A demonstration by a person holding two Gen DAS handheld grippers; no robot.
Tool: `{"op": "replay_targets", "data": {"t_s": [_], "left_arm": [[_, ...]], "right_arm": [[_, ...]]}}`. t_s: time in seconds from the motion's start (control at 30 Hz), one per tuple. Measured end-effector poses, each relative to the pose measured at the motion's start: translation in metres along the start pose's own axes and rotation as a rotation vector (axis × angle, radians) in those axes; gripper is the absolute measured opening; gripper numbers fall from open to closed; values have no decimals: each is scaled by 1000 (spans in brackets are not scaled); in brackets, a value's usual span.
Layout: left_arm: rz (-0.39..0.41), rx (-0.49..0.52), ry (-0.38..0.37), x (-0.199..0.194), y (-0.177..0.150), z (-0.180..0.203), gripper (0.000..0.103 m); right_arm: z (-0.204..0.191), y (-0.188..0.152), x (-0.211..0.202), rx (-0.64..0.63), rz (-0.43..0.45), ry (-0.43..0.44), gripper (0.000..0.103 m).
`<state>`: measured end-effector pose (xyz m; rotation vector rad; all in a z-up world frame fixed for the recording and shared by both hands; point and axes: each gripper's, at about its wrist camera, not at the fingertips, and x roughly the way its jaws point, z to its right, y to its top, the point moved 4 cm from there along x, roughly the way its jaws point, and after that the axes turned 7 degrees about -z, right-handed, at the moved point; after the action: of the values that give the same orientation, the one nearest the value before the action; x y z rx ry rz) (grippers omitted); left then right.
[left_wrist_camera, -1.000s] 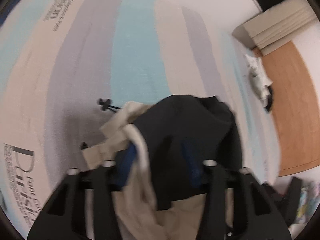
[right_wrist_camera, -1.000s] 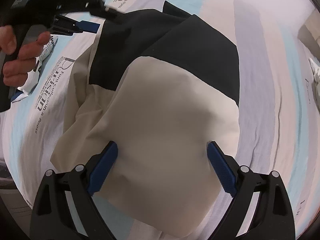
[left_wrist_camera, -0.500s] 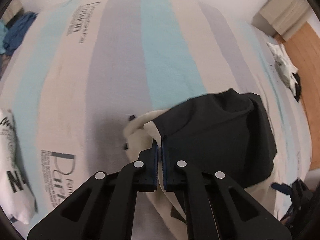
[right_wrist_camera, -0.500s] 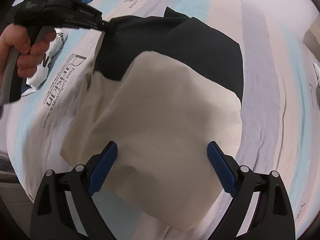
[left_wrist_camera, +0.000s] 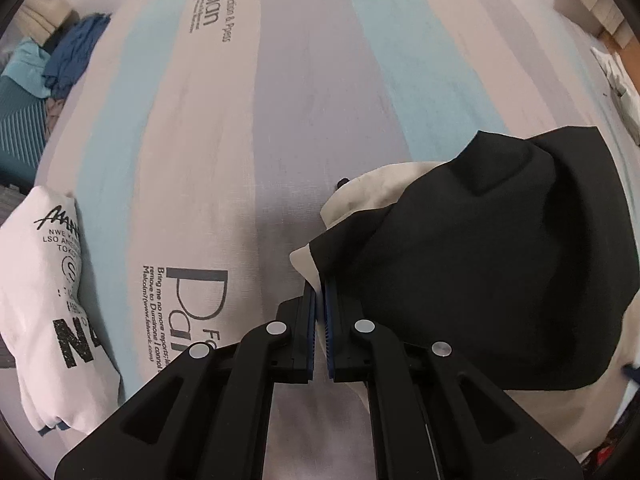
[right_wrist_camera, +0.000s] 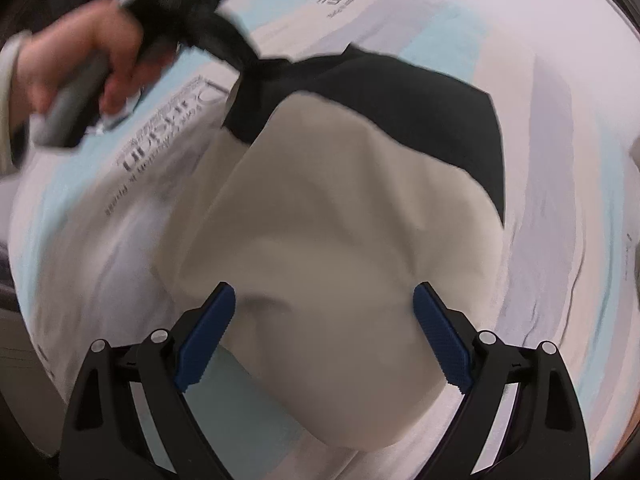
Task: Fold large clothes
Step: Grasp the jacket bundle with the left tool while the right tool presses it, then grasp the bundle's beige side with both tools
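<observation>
The left gripper (left_wrist_camera: 319, 300) is pinching the garment (left_wrist_camera: 480, 280) between jaws closed tight on a corner where its black panel meets the cream one, and the fabric is trailing off to the right of that grip in a loose, humped heap. The right gripper (right_wrist_camera: 324, 320) is hovering just above the garment's cream half with its jaws standing wide and nothing between them. The garment is lying on the striped bedsheet (left_wrist_camera: 280, 120), with a folded white printed shirt (left_wrist_camera: 52, 300) well apart from it on its left (apparently already finished) and a blue pile (left_wrist_camera: 72, 56) farther beyond. The step in hand looks like lifting a corner to spread the piece; next, the right gripper probably needs to take an opposite edge so both can pull it flat before folding.
</observation>
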<state>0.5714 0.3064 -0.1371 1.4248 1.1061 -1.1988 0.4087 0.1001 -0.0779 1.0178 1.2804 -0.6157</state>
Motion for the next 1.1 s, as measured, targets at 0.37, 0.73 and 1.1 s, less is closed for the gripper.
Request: {"op": "replay_targets", "data": {"t_s": [0.37,0.73,1.1], "left_arm": [[19,-85,-149,-17,-8,-2,70],[-66,-118,-363,-18,-74,24,96],[-92,-131,-605,21,-93,42,97]], "right_arm": [[72,21,7,150,-35,0,87],[89,12,10,181,-59,52,87],[123,16,41,263,-147,216,90]]}}
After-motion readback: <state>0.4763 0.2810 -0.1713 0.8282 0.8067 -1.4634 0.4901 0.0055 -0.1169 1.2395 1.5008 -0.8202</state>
